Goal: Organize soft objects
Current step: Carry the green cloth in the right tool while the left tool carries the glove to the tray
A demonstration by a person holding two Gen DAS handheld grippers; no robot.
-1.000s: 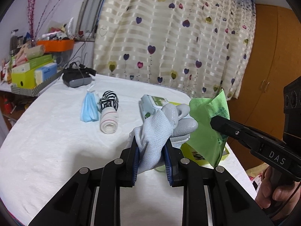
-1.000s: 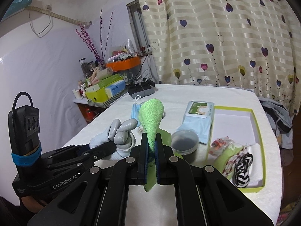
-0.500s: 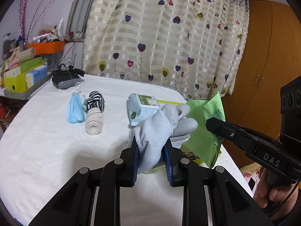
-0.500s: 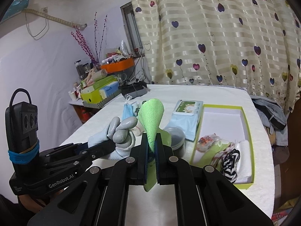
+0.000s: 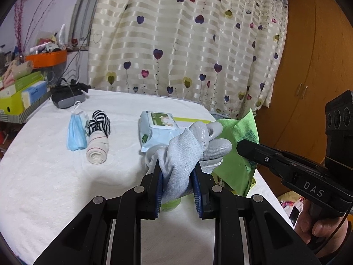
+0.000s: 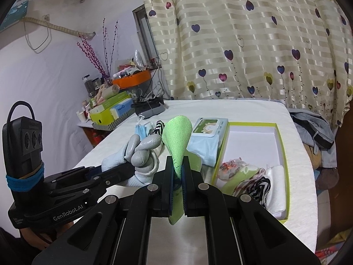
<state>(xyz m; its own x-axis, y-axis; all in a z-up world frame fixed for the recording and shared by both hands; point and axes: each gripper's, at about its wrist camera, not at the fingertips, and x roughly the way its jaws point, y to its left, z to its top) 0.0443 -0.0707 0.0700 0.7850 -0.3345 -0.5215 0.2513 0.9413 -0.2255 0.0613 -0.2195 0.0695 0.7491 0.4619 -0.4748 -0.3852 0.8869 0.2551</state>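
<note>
Soft, even indoor light fills both views, bright on the white table (image 5: 55, 176) with faint shadows under objects, mild sheen on the curtain (image 6: 253, 44), sharp focus throughout, and heavy fisheye bending with dark corners.
</note>
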